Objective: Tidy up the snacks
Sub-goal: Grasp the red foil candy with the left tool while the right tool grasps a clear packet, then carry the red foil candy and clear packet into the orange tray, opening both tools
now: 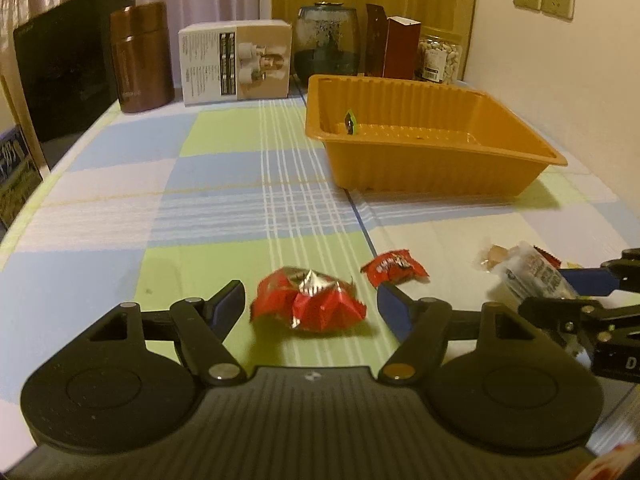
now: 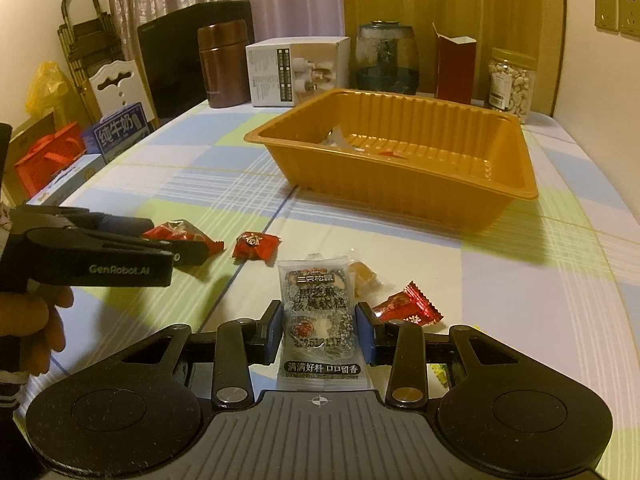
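Note:
A crumpled red snack wrapper (image 1: 308,300) lies on the checked tablecloth between the fingers of my left gripper (image 1: 311,306). That gripper is open, with a gap on each side of the wrapper. My right gripper (image 2: 320,332) is shut on a clear packet of black sesame cake (image 2: 318,320), its blue pads against the packet's two long sides. The same packet (image 1: 532,276) shows at the right edge of the left wrist view. An orange plastic tray (image 2: 404,196) stands further back, holding a few small wrapped pieces. A small red candy (image 2: 256,246) lies between the two grippers.
A red foil candy (image 2: 408,308) and an amber candy (image 2: 364,280) lie right of the packet. Along the back stand a black box (image 1: 68,64), brown flask (image 1: 140,56), white carton (image 1: 236,64), glass jar (image 1: 326,40), red carton (image 1: 396,46) and nut jar (image 2: 512,84). Bags and cartons crowd the left table edge.

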A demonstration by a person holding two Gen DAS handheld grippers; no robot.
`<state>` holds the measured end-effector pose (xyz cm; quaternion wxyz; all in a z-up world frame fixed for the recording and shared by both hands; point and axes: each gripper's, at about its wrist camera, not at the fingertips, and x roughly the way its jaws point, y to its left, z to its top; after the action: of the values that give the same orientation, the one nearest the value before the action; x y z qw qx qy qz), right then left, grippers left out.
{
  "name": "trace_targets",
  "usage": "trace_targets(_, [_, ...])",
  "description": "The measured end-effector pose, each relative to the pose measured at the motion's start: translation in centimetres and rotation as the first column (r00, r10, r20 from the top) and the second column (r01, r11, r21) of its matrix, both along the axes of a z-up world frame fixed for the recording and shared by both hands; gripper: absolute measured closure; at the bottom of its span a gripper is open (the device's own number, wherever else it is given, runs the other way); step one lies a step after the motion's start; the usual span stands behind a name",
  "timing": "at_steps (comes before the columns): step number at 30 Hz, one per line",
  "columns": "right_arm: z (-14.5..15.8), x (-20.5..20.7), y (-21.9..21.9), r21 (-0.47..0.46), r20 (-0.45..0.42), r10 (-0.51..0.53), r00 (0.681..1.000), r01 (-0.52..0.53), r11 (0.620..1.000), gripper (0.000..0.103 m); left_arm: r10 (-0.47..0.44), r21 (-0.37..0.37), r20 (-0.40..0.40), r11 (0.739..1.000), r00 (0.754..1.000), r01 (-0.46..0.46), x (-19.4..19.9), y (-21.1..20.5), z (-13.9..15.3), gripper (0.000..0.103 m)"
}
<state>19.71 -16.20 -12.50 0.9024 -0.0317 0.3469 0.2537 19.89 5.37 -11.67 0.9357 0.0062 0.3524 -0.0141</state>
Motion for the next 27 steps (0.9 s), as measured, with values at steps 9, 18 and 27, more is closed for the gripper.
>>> trace_targets(9, [0.0,0.2,0.0,0.002,0.000,-0.002,1.000,0.002,1.000,0.064,-0.028,0.041,-0.031,0.999,0.999,0.029,0.9,-0.6,-0.8,0.054])
trace_targets(18, [0.5,0.2,-0.1,0.013,0.013,-0.015,1.000,0.014,1.000,0.064,-0.023,0.007,-0.038,1.000,0.999,0.023,0.5,-0.6,-0.2,0.062])
trace_targets(27, [2.1,0.3,-1.2,0.051,0.057,-0.067,0.996,0.064,0.997,0.064,-0.061,-0.055,0.038,0.997,0.997,0.063,-0.3,-1.9,3.6,0.062])
